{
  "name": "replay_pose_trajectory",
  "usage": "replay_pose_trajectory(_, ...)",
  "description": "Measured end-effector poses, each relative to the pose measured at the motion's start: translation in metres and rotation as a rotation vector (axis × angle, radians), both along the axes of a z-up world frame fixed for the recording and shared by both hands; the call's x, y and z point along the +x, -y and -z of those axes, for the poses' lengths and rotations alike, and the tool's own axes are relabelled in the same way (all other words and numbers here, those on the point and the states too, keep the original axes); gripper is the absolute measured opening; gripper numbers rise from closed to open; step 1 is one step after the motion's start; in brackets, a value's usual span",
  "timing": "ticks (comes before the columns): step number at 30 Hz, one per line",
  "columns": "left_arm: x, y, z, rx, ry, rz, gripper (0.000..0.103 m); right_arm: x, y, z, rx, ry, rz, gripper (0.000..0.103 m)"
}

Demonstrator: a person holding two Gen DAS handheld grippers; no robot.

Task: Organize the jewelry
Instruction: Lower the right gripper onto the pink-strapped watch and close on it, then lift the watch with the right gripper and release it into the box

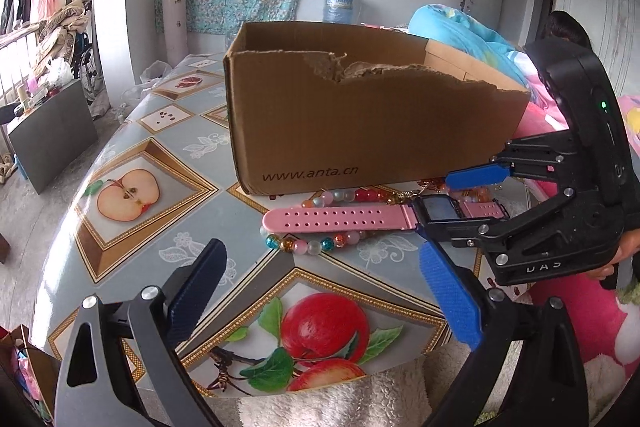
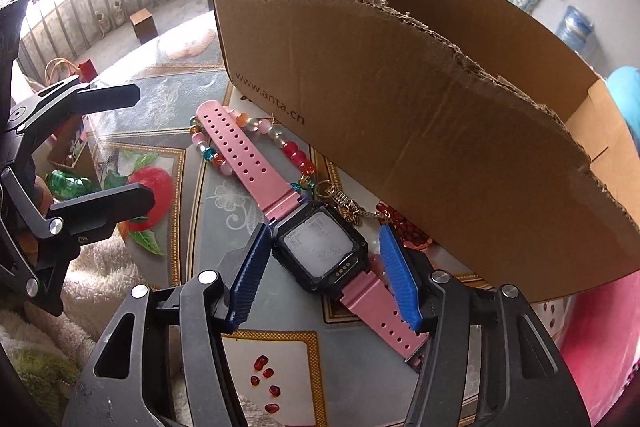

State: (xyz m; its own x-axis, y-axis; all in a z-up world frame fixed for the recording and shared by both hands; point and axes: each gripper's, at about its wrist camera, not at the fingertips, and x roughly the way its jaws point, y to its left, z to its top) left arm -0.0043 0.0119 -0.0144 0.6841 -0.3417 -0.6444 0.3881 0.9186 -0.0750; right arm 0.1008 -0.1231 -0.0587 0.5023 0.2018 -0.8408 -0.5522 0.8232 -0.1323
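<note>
A pink-strapped watch (image 1: 340, 219) with a black square face (image 2: 320, 247) lies flat on the table, in front of a torn cardboard box (image 1: 360, 123). A bracelet of coloured beads (image 1: 308, 245) lies under its strap. A small gold flower charm on a chain (image 2: 352, 207) rests by the box. My right gripper (image 2: 325, 231) points down over the watch, one blue pad on each side of the face and a gap on the right side. My left gripper (image 1: 324, 295) stands wide open over the fruit-print tablecloth, nothing between its fingers, a little short of the watch.
The box (image 2: 400, 107) is open-topped with a ragged front wall, close behind the jewelry. The table (image 1: 160, 147) drops off at its left edge to the floor. A fluffy white cloth (image 1: 320, 403) covers the near edge. Pink bedding (image 1: 580, 327) lies to the right.
</note>
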Motion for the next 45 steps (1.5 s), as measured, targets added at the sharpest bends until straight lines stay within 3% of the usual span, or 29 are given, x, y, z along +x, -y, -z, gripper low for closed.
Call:
replay_pose_trajectory(4, 0.001, 0.007, 0.004, 0.021, 0.005, 0.047, 0.076, -0.005, -0.015, 0.01, -0.08, -0.008, -0.084, 0.058)
replay_pose_trajectory(6, 0.001, 0.01, 0.006, 0.029, 0.008, 0.068, 0.067, -0.005, -0.019, 0.01, -0.08, -0.002, -0.101, 0.055)
replay_pose_trajectory(7, 0.002, 0.012, 0.007, 0.033, 0.01, 0.077, 0.063, -0.004, -0.019, 0.009, -0.068, -0.014, -0.106, 0.048)
replay_pose_trajectory(9, 0.002, 0.014, 0.008, 0.047, 0.021, 0.092, 0.059, -0.001, -0.018, 0.008, -0.052, -0.035, -0.116, 0.048)
replay_pose_trajectory(20, -0.024, 0.046, 0.018, 0.283, 0.163, 0.212, 0.055, 0.009, 0.0, -0.011, 0.115, -0.228, -0.182, 0.048)
replay_pose_trajectory(23, -0.03, 0.054, 0.023, 0.354, 0.194, 0.22, 0.036, 0.006, -0.001, -0.014, 0.158, -0.25, -0.184, 0.048)
replay_pose_trajectory(24, -0.03, 0.056, 0.024, 0.359, 0.193, 0.225, 0.026, 0.005, 0.0, -0.014, 0.167, -0.246, -0.179, 0.048)
replay_pose_trajectory(25, -0.031, 0.056, 0.024, 0.354, 0.188, 0.229, 0.018, 0.004, 0.001, -0.013, 0.178, -0.242, -0.171, 0.048)
replay_pose_trajectory(28, -0.028, 0.055, 0.021, 0.313, 0.147, 0.224, 0.011, -0.004, 0.017, -0.014, 0.221, -0.23, -0.142, 0.048)
replay_pose_trajectory(36, 0.013, 0.046, 0.013, 0.113, -0.168, 0.177, 0.006, -0.031, 0.024, -0.006, 0.171, -0.092, -0.076, 0.049)
replay_pose_trajectory(39, 0.024, 0.041, 0.01, 0.059, -0.235, 0.159, 0.006, -0.038, 0.022, 0.002, 0.139, -0.033, -0.045, 0.049)
replay_pose_trajectory(45, 0.041, 0.031, 0.008, -0.032, -0.356, 0.123, 0.006, -0.046, 0.03, 0.011, 0.076, 0.057, 0.053, 0.021)
